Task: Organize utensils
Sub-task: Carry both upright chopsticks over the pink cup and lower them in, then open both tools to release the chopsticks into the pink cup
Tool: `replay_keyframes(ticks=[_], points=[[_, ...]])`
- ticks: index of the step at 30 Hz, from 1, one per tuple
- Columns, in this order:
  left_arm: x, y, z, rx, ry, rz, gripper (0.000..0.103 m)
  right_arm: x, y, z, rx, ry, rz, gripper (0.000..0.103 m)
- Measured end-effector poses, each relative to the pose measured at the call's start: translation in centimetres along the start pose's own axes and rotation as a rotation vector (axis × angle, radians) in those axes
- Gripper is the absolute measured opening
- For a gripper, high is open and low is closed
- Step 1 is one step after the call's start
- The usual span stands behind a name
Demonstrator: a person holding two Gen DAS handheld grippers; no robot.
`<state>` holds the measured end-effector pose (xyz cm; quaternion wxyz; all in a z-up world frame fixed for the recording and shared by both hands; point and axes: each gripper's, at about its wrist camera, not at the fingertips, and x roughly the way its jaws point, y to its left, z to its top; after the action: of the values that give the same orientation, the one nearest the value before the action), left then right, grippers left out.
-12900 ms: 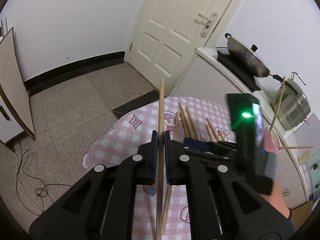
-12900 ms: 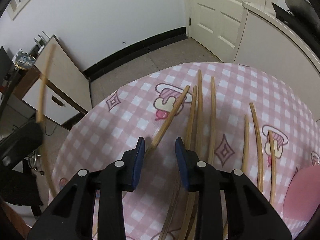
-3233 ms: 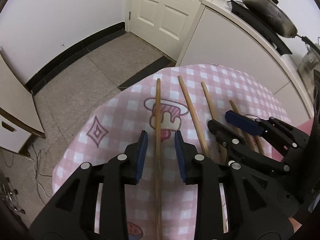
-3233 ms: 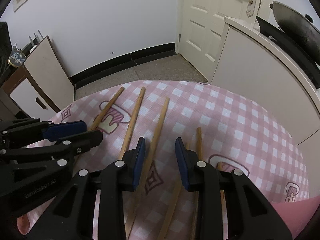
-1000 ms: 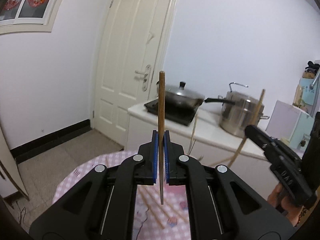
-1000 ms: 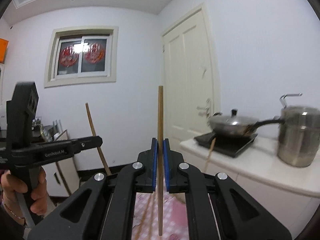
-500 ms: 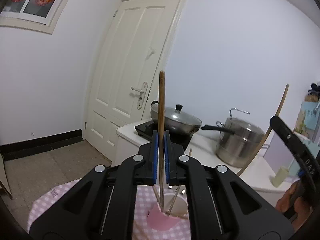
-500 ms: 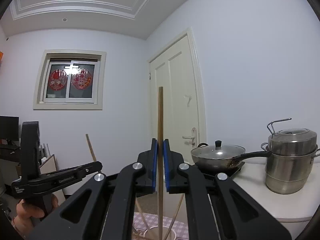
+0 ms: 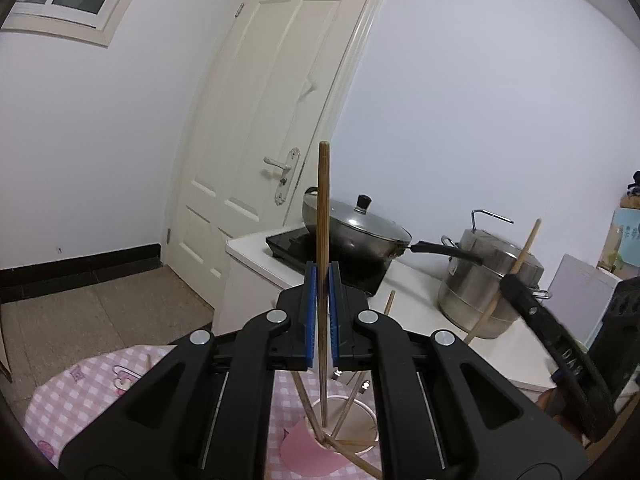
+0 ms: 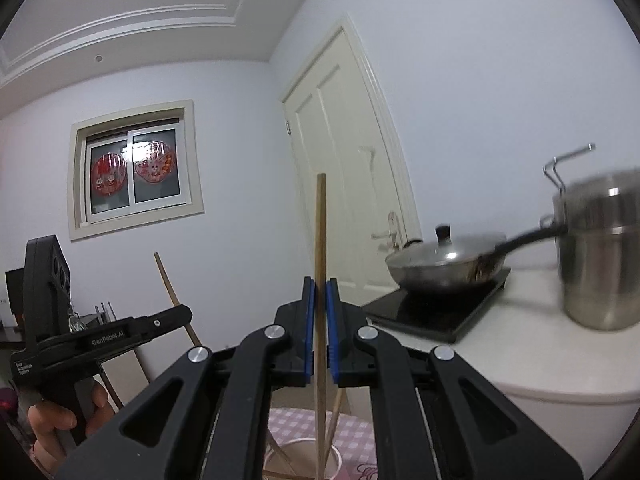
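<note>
Left wrist view: raised, level, facing door (image 9: 280, 152) and wok (image 9: 356, 232). Right wrist view: raised, tilted upward, facing window (image 10: 134, 172). Shared: door, wok, steel pot (image 9: 484, 284), opposite tongs.

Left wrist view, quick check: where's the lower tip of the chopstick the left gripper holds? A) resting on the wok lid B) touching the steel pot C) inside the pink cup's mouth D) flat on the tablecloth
C: the left gripper is shut on an upright chopstick whose lower end sits inside the rim of the pink cup, among chopsticks leaning there.
</note>
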<state>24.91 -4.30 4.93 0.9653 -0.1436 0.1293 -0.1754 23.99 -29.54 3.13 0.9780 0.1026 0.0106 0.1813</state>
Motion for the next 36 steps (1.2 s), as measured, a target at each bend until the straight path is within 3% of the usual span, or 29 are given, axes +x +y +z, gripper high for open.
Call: replay_keyframes(ticks=[12,23,30,36], points=[[3.7,-0.6,-2.4,0.066,0.131,-0.016,0.006,0.7,0.4,-4.5,-0.022,0.089,0.015,0.005],[5.8,-1.2,-2.8,0.138,0.251,-0.008,0.007,0.4,-0.2,-6.3,0.035,0.147,-0.009,0.008],[5.7,-1.2,-2.5,0.121,0.257,-0.001,0.007,0.0,-0.1,-6.1,0.058,0.160,-0.005,0.009],[5.3,-1.1,-1.7,0.099,0.252,-0.002,0.008,-0.4,0.0,-5.7,0.073,0.155,0.006,0.021]])
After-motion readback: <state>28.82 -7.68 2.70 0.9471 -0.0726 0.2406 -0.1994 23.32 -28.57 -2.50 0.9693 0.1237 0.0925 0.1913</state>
